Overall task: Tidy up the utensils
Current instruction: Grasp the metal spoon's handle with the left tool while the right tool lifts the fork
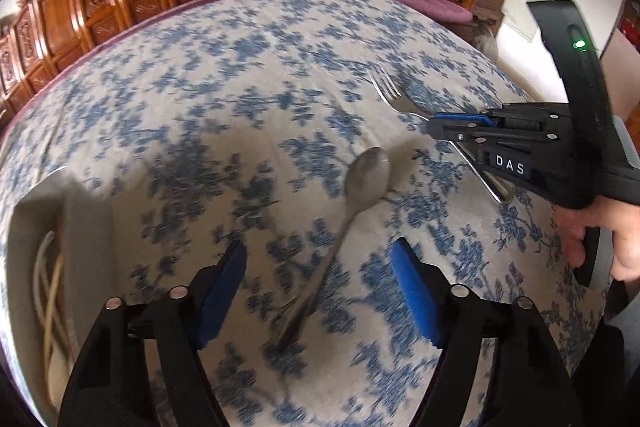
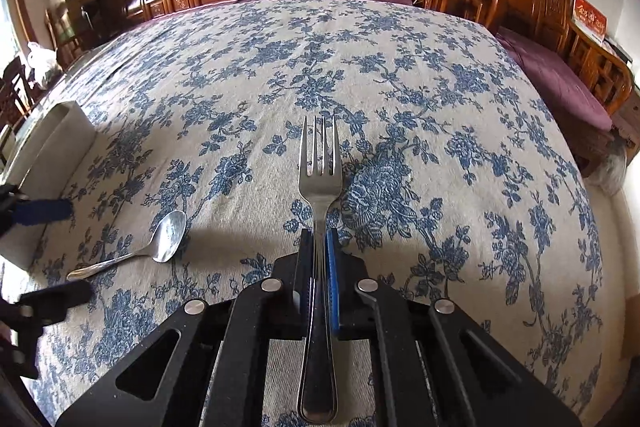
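Right tool (image 2: 319, 267): my grip clamped on fork (image 2: 319, 163), tines forward, off surface (image 2: 400, 67)
Left tool (image 1: 320, 291): fingers spread wide, nothing held
Spoon (image 1: 366, 173): lies on surface, handle toward my left tool, between fingers; left nearer
White holder (image 1: 48, 227): left of it

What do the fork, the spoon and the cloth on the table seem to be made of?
Fork: polished metal, probably stainless steel; it is silver and reflects light. The right claw is shut on its handle.
Spoon: the same shiny metal look; bright highlights in its bowl.
Tablecloth: woven fabric, matte cream with a blue flower print; fine weave and soft folds are visible.
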Available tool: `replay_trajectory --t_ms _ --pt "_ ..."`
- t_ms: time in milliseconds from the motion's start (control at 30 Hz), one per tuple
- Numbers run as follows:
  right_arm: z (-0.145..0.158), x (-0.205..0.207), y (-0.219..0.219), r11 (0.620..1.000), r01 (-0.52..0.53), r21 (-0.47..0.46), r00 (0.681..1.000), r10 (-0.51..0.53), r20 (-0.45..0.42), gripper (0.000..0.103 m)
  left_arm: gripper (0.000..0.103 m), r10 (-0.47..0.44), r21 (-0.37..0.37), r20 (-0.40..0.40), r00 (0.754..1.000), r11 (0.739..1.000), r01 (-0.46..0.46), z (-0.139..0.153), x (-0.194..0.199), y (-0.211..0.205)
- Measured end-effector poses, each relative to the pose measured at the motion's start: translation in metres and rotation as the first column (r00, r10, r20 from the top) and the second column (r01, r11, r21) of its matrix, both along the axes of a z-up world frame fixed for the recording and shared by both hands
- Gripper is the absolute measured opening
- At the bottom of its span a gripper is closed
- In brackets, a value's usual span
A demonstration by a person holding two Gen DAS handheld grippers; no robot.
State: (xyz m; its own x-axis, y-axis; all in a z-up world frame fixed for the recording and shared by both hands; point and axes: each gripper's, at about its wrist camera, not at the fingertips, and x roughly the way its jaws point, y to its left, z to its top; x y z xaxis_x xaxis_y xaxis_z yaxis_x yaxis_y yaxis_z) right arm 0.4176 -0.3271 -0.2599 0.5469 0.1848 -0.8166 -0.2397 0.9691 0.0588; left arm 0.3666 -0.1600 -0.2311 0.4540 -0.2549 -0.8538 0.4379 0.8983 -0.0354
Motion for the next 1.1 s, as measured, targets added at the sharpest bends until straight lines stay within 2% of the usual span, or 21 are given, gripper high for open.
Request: replay_trajectory --t_ms 233,400,533,633,700,1100 --pt "0.001 -0.001 -0.008 0.999 0.011 0.047 1.000 -0.010 -0.016 0.008 0.064 -0.038 -0.016 0.006 0.999 0.999 0.038 0.000 0.020 -0.026" --pt "0.001 -0.002 -0.011 0.998 0.012 0.068 1.000 -0.011 -0.024 0.009 0.045 -0.025 -0.040 -0.022 0.999 0.999 0.024 -0.005 0.036 -0.030" --pt "0.001 -0.002 -0.012 0.997 0.016 0.077 1.000 -0.013 -0.027 0.009 0.039 -0.022 -0.042 -0.047 0.999 0.999 0.020 -0.012 0.046 -0.032" --pt "0.001 -0.002 -0.013 0.996 0.015 0.083 0.999 -0.013 -0.030 0.009 0.035 -0.031 -0.008 -0.028 0.999 0.999 0.031 -0.013 0.045 -0.036" --pt "0.001 -0.001 -0.013 0.996 0.016 0.085 0.999 -0.014 -0.031 0.009 0.027 -0.040 0.020 -0.012 0.999 0.999 0.040 -0.013 0.043 -0.039" --pt "0.001 -0.003 -0.003 0.998 0.000 0.070 1.000 0.002 -0.028 0.009 0.027 -0.054 0.050 0.019 0.998 0.997 0.053 -0.010 0.024 -0.038"
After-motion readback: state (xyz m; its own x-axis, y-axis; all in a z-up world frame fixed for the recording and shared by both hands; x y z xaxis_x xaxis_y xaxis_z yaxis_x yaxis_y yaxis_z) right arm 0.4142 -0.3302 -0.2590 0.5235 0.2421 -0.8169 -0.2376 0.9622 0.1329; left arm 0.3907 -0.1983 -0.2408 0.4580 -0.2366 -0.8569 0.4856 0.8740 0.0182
